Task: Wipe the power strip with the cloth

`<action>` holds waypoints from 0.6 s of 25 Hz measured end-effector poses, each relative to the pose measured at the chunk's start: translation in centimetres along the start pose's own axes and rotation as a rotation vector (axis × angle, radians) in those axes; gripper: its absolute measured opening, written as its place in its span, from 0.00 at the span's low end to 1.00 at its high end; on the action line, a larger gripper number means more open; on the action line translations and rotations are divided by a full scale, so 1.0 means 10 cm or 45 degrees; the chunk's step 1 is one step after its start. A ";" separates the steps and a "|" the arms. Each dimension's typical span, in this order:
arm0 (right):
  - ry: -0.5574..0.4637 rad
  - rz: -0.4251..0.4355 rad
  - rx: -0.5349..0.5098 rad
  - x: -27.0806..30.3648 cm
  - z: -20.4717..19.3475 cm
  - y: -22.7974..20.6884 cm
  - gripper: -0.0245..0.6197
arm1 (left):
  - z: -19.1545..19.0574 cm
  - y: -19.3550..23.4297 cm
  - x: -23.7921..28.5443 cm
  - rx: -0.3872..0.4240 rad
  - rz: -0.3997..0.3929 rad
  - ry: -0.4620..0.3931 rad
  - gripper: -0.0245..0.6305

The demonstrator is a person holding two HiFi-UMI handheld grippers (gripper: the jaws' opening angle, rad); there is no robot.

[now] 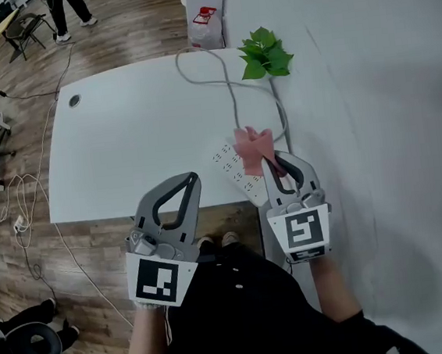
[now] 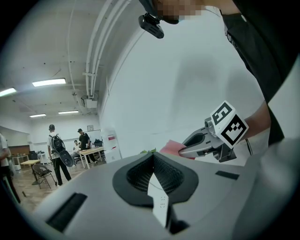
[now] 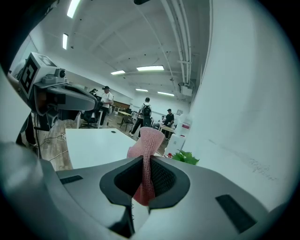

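Lying on the white desk (image 1: 139,141) close to its near edge, toward the right end, the power strip (image 1: 230,166) is placed at an angle to that edge. Its white top with the sockets shows on the left part; the pink cloth (image 1: 252,144) covers the part farther from the person. A grey cable (image 1: 232,92) goes from the strip in a curve toward the far edge of the desk.

The right gripper (image 1: 276,162) has the cloth. In the right gripper view its jaws are pressed together on a fold of the cloth (image 3: 146,140), which stands up above the jaws and also hangs a little below them. In the head view this gripper is over the strip, with the cloth bunched at its tips. I cannot tell if the cloth really touches the strip.

The left gripper (image 1: 192,180) is over the near edge of the desk, to the left of the strip and apart from it. Its jaws meet at the tips, and nothing is between them in the left gripper view (image 2: 152,157).

A green plant (image 1: 264,52) is at the far right corner of the desk, beside the white wall. A round hole (image 1: 75,100) is near the far left corner. Beyond the far edge stands a white box (image 1: 205,13) with a red mark.
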State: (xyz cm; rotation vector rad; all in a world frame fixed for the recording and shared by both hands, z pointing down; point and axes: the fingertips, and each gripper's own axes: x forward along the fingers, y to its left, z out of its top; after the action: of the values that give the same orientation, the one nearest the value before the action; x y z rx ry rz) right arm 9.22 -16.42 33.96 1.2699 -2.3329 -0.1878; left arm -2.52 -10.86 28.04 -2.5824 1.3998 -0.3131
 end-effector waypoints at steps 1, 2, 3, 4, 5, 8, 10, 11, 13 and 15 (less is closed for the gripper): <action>0.011 0.011 -0.003 0.05 -0.02 0.02 0.12 | -0.01 0.02 -0.01 0.000 0.006 -0.002 0.06; 0.021 0.023 -0.007 0.11 -0.04 0.04 0.12 | -0.02 0.05 -0.03 -0.002 0.013 0.001 0.06; 0.031 0.035 -0.012 0.16 -0.06 0.07 0.12 | -0.04 0.07 -0.05 -0.004 0.020 0.007 0.06; 0.042 0.047 -0.016 0.22 -0.08 0.09 0.12 | -0.06 0.09 -0.07 -0.007 0.028 0.014 0.06; 0.054 0.060 -0.018 0.28 -0.11 0.11 0.12 | -0.08 0.11 -0.09 -0.009 0.036 0.020 0.06; 0.093 0.091 -0.009 0.49 -0.23 0.18 0.12 | -0.12 0.16 -0.13 -0.002 0.058 0.024 0.06; 0.122 0.106 0.008 0.64 -0.32 0.21 0.12 | -0.14 0.19 -0.15 -0.002 0.069 0.029 0.06; 0.138 0.113 0.019 0.71 -0.37 0.23 0.12 | -0.16 0.20 -0.17 -0.004 0.075 0.033 0.06; 0.169 0.125 0.042 0.85 -0.46 0.26 0.12 | -0.18 0.22 -0.19 -0.008 0.083 0.041 0.06; 0.192 0.138 0.065 0.98 -0.55 0.28 0.12 | -0.21 0.24 -0.20 -0.008 0.090 0.047 0.06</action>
State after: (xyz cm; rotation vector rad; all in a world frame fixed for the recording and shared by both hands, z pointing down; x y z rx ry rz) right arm 5.12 -22.31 43.05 1.1358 -2.2815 0.0033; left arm -6.05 -10.58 29.21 -2.5378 1.5027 -0.3476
